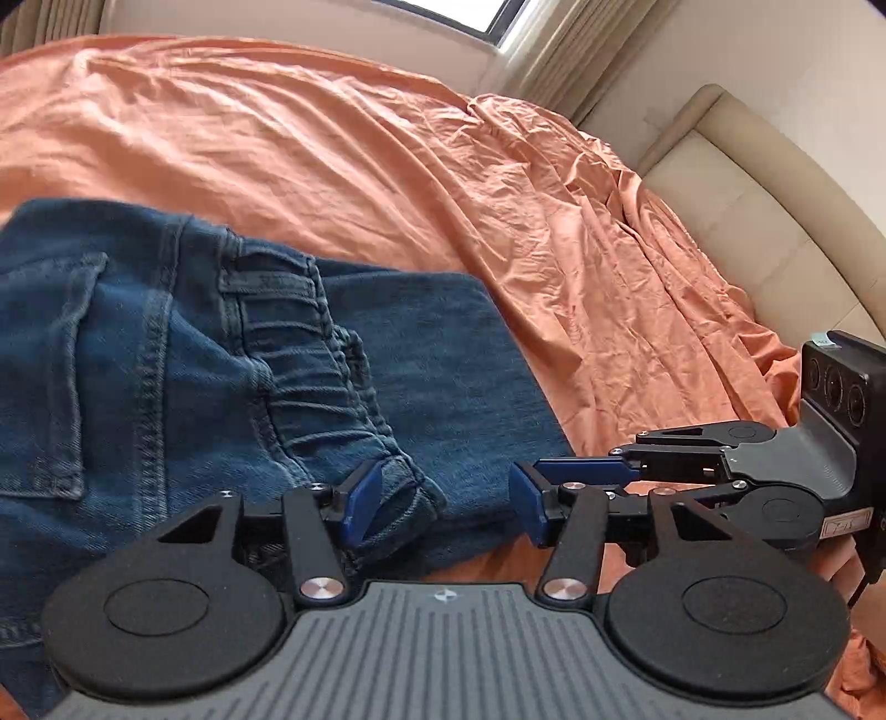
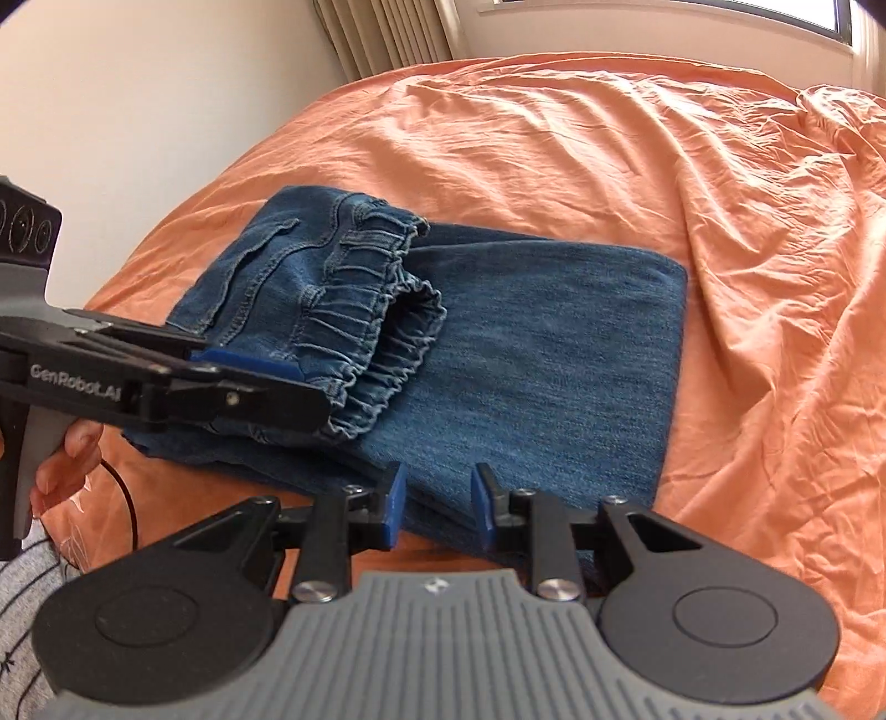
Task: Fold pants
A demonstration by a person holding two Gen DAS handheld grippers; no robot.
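Note:
Folded blue jeans lie on an orange bed sheet, with the elastic waistband part doubled back on top of the legs. My left gripper is open. The waistband's corner lies between its fingers, against the left pad. My right gripper hovers at the near edge of the folded legs. Its jaws stand a narrow gap apart, with flat denim showing in the gap and no visible pinch.
A beige padded headboard rises past the sheet on the right. Curtains and a window stand behind the bed. A person's hand holds the left gripper's handle, with a grey striped garment below it. Rumpled sheet surrounds the jeans.

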